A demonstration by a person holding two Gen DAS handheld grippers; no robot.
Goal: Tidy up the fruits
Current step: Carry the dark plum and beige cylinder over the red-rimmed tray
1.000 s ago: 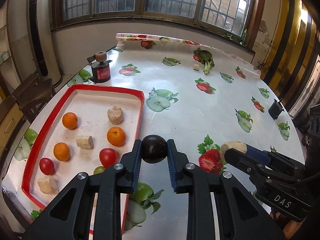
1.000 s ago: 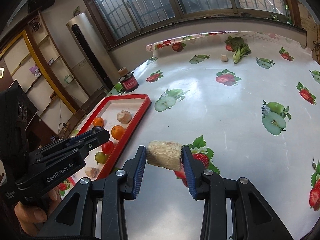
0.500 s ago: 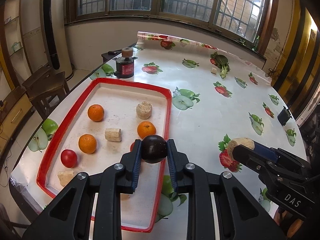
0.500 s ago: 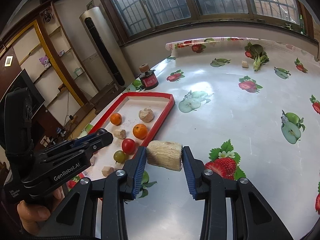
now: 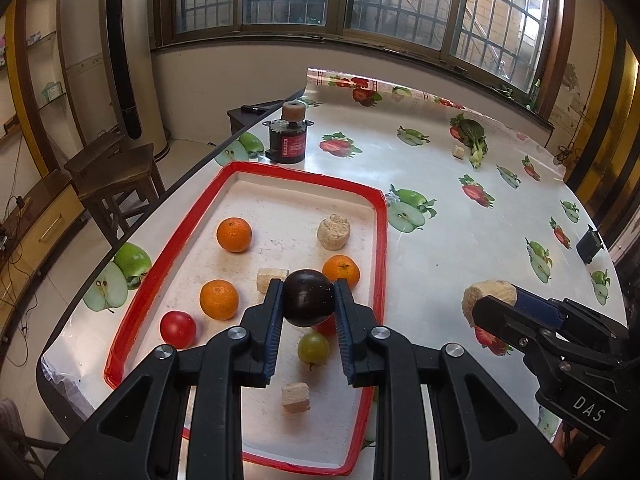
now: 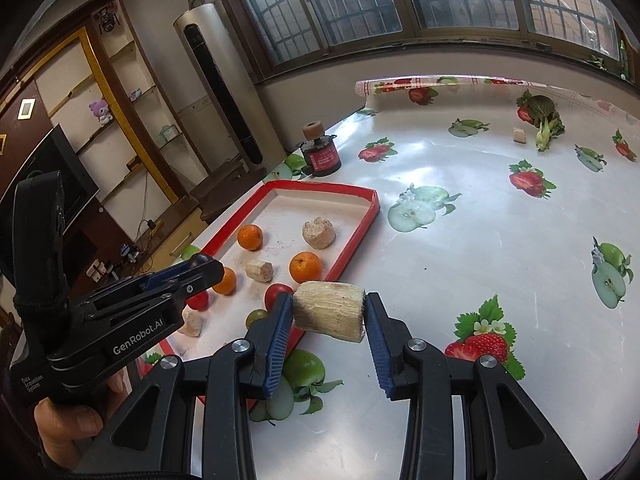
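My left gripper is shut on a dark plum and hangs above the red-rimmed tray. In the tray lie three oranges, red tomatoes, a green grape and several pale sugarcane chunks. My right gripper is shut on a pale sugarcane piece, held over the table just right of the tray's near corner. In the left wrist view, the right gripper shows at the right with that piece.
A red-labelled motor stands beyond the tray. A leafy green vegetable and a small pale chunk lie at the far side. A small black object sits near the right table edge. A wooden stool stands left of the table.
Both grippers have moved left with their loads. The plum now hangs over the tray's middle, and the sugarcane piece has come close to the tray's rim.
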